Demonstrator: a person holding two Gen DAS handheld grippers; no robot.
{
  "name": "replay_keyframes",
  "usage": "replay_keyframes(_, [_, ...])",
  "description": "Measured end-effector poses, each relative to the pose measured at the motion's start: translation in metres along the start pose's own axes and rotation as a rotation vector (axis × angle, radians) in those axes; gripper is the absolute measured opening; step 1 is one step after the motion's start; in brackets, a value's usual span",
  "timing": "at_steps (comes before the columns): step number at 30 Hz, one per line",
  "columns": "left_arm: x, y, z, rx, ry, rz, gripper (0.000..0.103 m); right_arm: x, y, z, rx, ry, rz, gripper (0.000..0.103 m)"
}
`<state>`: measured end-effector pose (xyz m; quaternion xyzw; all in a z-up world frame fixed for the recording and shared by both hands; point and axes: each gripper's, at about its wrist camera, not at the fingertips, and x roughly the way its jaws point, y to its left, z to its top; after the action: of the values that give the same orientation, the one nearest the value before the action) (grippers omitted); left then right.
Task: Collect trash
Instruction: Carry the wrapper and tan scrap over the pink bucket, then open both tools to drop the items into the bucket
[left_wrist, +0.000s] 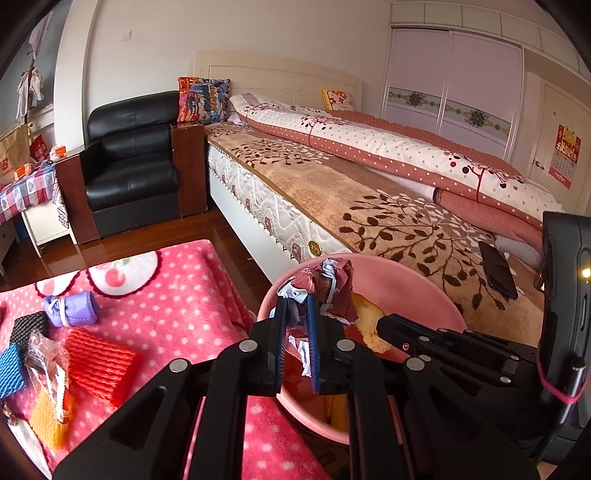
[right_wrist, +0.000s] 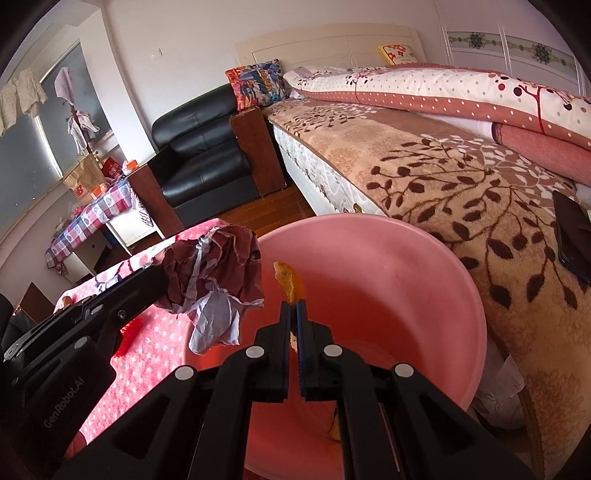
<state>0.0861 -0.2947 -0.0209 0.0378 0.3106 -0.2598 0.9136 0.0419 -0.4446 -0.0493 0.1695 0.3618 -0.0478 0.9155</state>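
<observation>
Left claw: closed on a crumpled paper wad, maroon and white, which is pinched between the two fingers and bulges out beyond the tips. The wad is held over the near rim of the pink basin, directly ahead of the claw.

Right claw: narrowed to a thin gap and clamped on an orange peel piece, whose curled end is seen sticking up past the fingertips. The peel is held over the inside of the basin. Another orange scrap is seen low in the basin, beneath the right claw; what it is cannot be told.

From the right wrist view, the left claw and its wad are seen to the left, at the basin's left rim.

Left of the left claw, on the pink polka-dot surface, further items are noted: a red foam net sleeve, a purple roll, a clear plastic wrapper, a blue net piece.

Beyond the basin a bed is seen; a dark phone lies on its blanket, right of the left claw.
</observation>
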Motion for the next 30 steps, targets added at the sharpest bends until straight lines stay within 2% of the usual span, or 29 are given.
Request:
replay_keyframes(6, [0.011,0.002,-0.001,-0.029,0.029,-0.060,0.010,0.006,-0.006,-0.002,0.004,0.015,-0.019,0.003])
replay_keyframes(12, [0.015,0.002,-0.001,-0.037,0.033,-0.089,0.010,0.008,-0.009,-0.004,0.010,0.021,-0.030,0.003])
replay_keyframes(15, [0.016,0.000,-0.001,-0.034,0.047,-0.097,0.015,0.008,-0.009,-0.005,0.010,0.019,-0.039,0.003])
replay_keyframes(17, [0.016,-0.002,-0.001,-0.031,0.054,-0.101,0.025,0.007,-0.009,-0.005,0.008,0.016,-0.049,0.012])
replay_keyframes(19, [0.015,-0.002,-0.001,-0.034,0.054,-0.098,0.035,0.005,-0.009,-0.005,0.009,0.008,-0.058,0.036])
replay_keyframes(20, [0.015,-0.003,-0.001,-0.036,0.056,-0.094,0.038,0.004,-0.009,-0.005,0.010,0.000,-0.063,0.040])
replay_keyframes(30, [-0.002,-0.002,0.002,-0.039,0.026,-0.063,0.039,-0.011,-0.006,-0.009,0.002,-0.025,-0.062,0.045])
